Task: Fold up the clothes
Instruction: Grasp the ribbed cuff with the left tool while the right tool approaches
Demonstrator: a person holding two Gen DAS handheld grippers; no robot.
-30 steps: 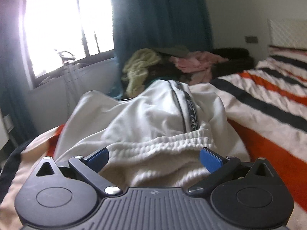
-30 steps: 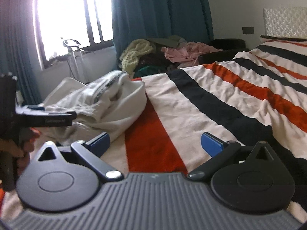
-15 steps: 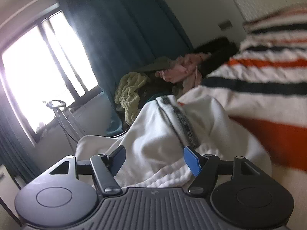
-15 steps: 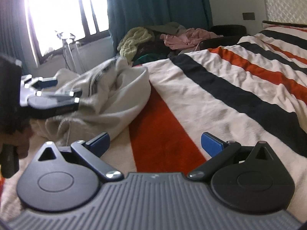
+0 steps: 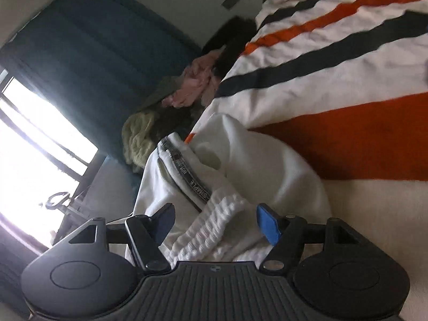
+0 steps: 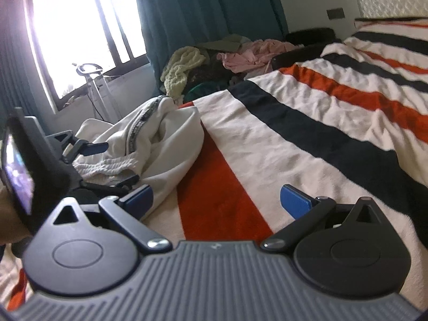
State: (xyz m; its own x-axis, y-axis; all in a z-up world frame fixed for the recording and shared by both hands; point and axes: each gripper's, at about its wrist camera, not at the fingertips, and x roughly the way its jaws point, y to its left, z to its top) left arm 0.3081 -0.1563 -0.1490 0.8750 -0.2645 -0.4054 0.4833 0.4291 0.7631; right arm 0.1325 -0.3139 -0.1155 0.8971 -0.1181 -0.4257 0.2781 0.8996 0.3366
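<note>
striped in orange, black and cream, the bed cover (image 6: 307, 123) carried a crumpled white garment (image 6: 165, 133) near its window-side edge, with a heap of clothes (image 6: 214, 61) beyond by the teal curtain (image 6: 208, 8). the left gripper (image 5: 215, 220) had its jaws partly apart, having just been narrowing then easing open, with the garment's ribbed waistband (image 5: 214, 222) between them, not visibly pressed. the right gripper (image 6: 216, 196) hovered over the cover, jaws wide and empty.

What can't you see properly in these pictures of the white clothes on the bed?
- White garment: its near edge is hidden behind the left gripper body, left wrist view.
- Its band lettering: too small to read fully.
- Clothes pile: tangled, pieces unclear, right wrist view.
- Striped blanket: blurred, left wrist view.
</note>
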